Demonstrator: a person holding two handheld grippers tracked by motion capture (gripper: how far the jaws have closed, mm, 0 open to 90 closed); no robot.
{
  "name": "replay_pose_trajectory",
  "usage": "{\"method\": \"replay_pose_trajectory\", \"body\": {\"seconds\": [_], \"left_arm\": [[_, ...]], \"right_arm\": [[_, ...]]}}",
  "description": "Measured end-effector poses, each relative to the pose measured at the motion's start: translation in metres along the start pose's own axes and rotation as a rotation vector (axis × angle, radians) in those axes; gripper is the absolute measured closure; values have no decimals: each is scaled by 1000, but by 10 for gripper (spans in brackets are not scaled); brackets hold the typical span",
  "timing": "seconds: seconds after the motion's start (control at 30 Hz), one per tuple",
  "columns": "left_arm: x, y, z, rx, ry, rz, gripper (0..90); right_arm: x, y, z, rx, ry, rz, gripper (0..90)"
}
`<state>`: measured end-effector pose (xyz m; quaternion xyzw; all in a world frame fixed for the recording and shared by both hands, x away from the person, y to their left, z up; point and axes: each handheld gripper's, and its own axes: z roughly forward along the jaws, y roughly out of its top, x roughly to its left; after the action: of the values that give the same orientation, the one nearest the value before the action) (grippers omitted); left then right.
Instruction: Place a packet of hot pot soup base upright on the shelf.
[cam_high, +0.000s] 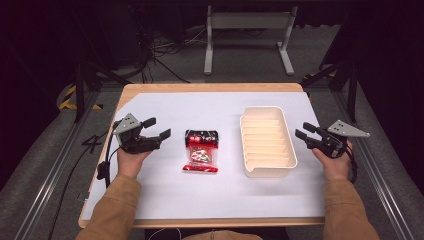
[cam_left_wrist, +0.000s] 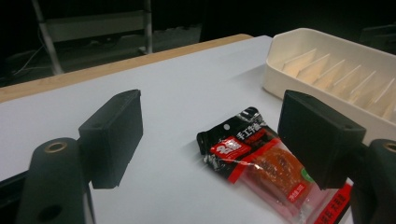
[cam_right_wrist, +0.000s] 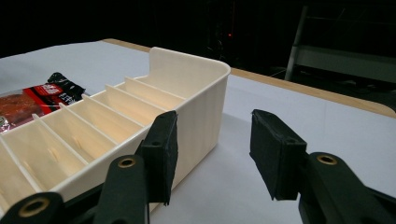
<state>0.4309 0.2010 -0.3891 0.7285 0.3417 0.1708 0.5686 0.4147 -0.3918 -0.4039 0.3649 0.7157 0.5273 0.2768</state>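
A red and black snack packet (cam_high: 201, 150) lies flat in the middle of the white table cover; it also shows in the left gripper view (cam_left_wrist: 261, 158) and at the left edge of the right gripper view (cam_right_wrist: 32, 102). To its right stands a cream tray with slotted dividers (cam_high: 292, 150) (cam_left_wrist: 289, 42) (cam_right_wrist: 205, 93), with nothing in its slots. My left gripper (cam_high: 157, 129) (cam_left_wrist: 212, 140) is open, left of the packet and apart from it. My right gripper (cam_high: 305, 132) (cam_right_wrist: 214, 154) is open just off the tray's right wall, holding nothing.
The wooden table (cam_high: 210, 87) carries a white cover (cam_high: 200, 107). Beyond its far edge stand a grey metal frame (cam_high: 247, 30), cables and tripod legs on the floor. Metal rails run along both sides of the table.
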Motion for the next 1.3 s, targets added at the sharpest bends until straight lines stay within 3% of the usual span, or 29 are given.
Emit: {"method": "replay_pose_trajectory", "body": {"seconds": [0.1,0.23,0.37,0.53,0.73,0.87,1.03,1.13,1.3], "left_arm": [[1,5,7,-10,-20,-35,217],[-1,14,18,5,-19,-22,214],[-3,27,29,21,-60,-39,217],[-9,38,39,45,-62,3,220],[-16,48,53,57,-80,9,171],[-20,50,62,63,-83,22,148],[-20,45,78,62,-124,-14,125],[-20,42,83,58,-136,-9,139],[-20,32,93,87,-132,-5,158]], "right_arm": [[0,0,-1,-1,6,-13,536],[1,1,-1,5,13,-12,544],[1,1,-1,23,12,-13,540],[1,1,-1,37,22,-6,537],[0,2,-3,36,20,5,523],[-1,1,-4,40,23,15,523],[-2,0,-4,41,24,20,518],[-2,0,-5,38,27,29,513],[-3,-1,-6,40,27,36,507]]}}
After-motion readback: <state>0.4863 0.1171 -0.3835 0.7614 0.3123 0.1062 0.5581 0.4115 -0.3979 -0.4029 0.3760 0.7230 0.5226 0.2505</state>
